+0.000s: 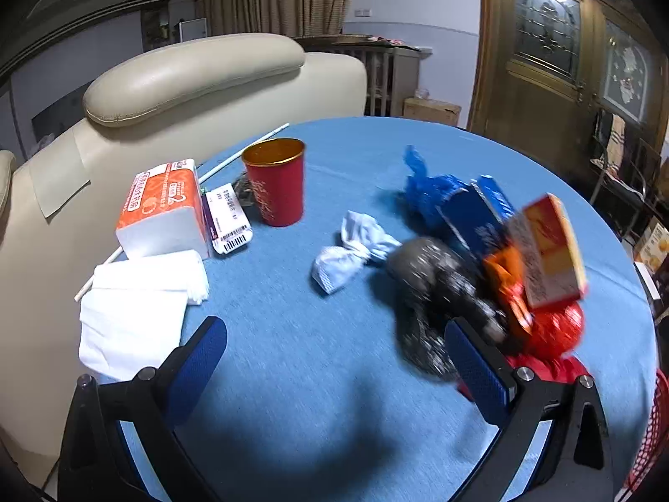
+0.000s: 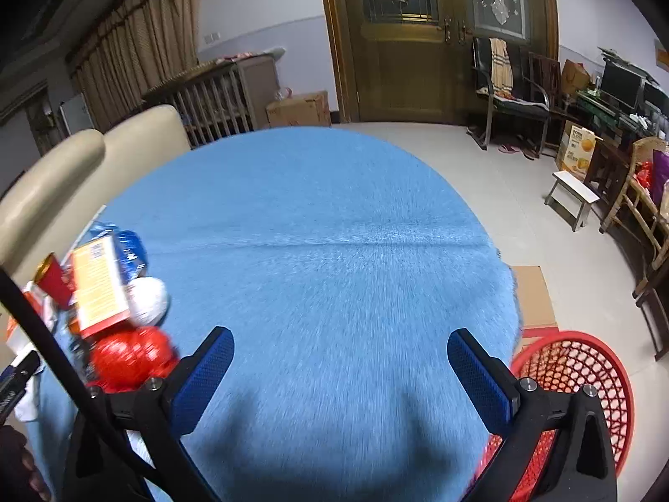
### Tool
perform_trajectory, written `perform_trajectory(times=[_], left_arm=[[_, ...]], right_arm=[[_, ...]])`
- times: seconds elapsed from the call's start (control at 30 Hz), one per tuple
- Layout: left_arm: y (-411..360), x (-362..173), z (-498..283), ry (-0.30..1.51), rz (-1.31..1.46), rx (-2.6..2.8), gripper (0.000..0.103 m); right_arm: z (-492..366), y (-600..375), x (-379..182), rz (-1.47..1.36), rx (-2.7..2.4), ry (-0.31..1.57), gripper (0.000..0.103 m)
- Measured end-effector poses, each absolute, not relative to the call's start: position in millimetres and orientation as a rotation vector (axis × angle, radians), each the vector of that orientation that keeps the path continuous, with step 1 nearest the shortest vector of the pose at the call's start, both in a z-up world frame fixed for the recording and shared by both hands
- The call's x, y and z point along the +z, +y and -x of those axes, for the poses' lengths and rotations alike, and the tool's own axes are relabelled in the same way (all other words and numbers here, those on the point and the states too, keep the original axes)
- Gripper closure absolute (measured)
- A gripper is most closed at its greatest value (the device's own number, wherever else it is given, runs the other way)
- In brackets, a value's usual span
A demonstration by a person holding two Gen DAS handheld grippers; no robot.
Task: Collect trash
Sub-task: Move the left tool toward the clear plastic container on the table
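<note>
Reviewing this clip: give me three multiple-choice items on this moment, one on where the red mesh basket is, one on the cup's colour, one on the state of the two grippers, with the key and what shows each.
1. Where is the red mesh basket?
A. On the blue table
B. Off the table's edge, lower, at the right
C. On the sofa

2. What colour is the cup?
A. Red with a gold inside
B. White
C. Blue

3. In what state are the left gripper and right gripper?
A. Both shut on trash
B. Left shut, right open
C. Both open, holding nothing

Key: 1 B, the right wrist view shows it past the blue table edge, over the floor. 2 A, red wall and gold lining show in the left wrist view. 3 C, each pair of fingers stands wide apart with only tablecloth between.
</note>
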State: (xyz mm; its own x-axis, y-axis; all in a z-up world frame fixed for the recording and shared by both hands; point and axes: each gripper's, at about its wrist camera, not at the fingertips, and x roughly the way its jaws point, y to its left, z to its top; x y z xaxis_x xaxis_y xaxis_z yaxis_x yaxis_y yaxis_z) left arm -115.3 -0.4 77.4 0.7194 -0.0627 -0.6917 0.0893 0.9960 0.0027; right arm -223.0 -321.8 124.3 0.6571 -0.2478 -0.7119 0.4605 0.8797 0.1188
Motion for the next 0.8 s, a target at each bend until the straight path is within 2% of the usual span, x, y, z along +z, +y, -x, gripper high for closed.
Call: perform_trajectory(times=[0.5, 0.8], left_arm=[[2.1, 92.7, 165.9, 0.725, -0.031, -0.154, 0.000], [-11.3, 97.2, 184.9, 0.725, -0.051, -0.198, 0.000]], right_arm=[[297.8, -255.9, 138.1, -0.257, -0.243, 0.699, 0.000], [318.5, -259.4, 145.4, -0.301, -0.263, 0.662, 0.000]])
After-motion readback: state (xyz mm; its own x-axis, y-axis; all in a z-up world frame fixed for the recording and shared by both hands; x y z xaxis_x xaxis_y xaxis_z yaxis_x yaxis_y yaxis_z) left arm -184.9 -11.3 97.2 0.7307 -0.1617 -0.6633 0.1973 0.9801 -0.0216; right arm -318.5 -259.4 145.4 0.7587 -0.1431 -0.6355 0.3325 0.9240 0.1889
